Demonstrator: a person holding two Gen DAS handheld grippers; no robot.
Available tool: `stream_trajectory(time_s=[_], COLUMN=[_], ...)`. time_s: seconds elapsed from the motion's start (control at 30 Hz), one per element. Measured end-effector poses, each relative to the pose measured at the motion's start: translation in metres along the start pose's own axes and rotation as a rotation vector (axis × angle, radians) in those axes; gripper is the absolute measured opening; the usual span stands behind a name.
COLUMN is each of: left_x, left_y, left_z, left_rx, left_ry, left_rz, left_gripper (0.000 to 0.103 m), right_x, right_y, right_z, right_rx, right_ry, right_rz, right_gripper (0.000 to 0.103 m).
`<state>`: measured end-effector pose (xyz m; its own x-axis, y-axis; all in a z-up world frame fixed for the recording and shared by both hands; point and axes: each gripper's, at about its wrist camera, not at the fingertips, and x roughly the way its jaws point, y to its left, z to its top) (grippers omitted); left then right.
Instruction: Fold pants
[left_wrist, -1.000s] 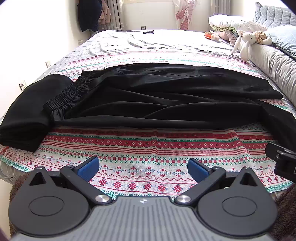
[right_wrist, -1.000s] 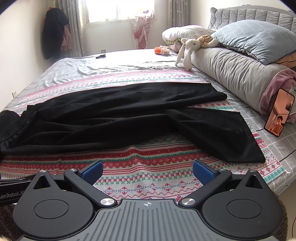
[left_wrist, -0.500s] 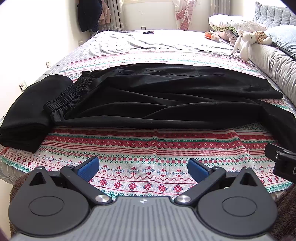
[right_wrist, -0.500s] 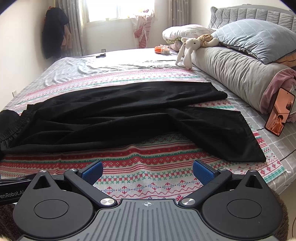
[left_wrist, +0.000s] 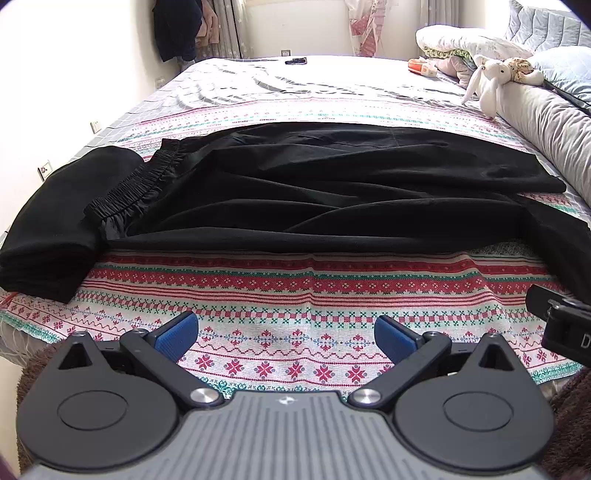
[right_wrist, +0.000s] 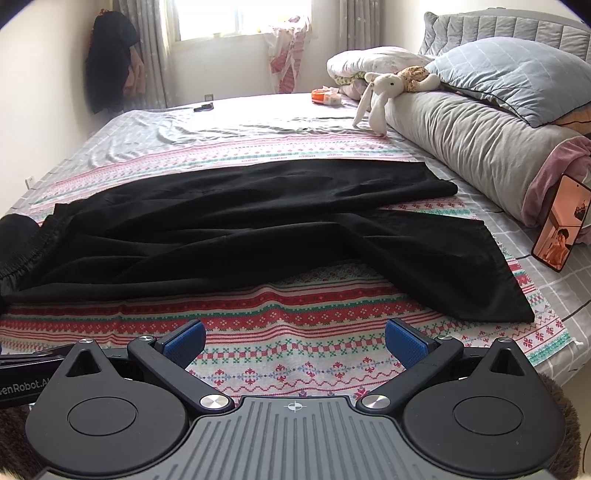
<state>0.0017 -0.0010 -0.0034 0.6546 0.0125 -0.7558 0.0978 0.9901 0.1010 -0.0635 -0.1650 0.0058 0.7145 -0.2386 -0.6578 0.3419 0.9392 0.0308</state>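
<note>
1 pants (left_wrist: 332, 192), 2 hand-held grippers (left_wrist: 286, 334) (right_wrist: 293, 341)

pants (left_wrist: 332, 192) hem past right edge, phone (right_wrist: 557, 225) screen too small

We saw the right tongs (right_wrist: 293, 341) held over the near edge of the bed (right_wrist: 147, 133), their blue pads (right_wrist: 404, 341) wide apart and gripping nothing. Black pants (right_wrist: 258, 229) lay unfolded across a patterned red, green and white blanket (right_wrist: 295, 332), waistband at the left, the two legs diverging toward the right. A phone (right_wrist: 561, 223) with a lit screen leaned against a grey bolster (right_wrist: 469, 147) at the right. A white plush rabbit (right_wrist: 380, 99) hung over the bolster's far end, beside a grey pillow (right_wrist: 509, 70). Dark clothing (right_wrist: 109, 61) hung by the curtained window (right_wrist: 236, 16).
</note>
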Motion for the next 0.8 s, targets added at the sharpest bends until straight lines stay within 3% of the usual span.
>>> stream_trajectory(time_s=[0.6,0.8], left_x=[0.026,0.045], left_y=[0.009,0.060], left_z=[0.014,0.033], left_rx=[0.006,-0.080], left_ry=[0.013,0.017], left_rz=[0.008,0.004], left_gripper=[0.103,0.103], right_x=[0.031,0.048], right_y=[0.007,0.001], right_z=[0.005,0.016], right_rx=[-0.027,-0.048], right_ry=[0.028,0.007], right_rz=[0.012,0.110], right_gripper=[0.103,0.103])
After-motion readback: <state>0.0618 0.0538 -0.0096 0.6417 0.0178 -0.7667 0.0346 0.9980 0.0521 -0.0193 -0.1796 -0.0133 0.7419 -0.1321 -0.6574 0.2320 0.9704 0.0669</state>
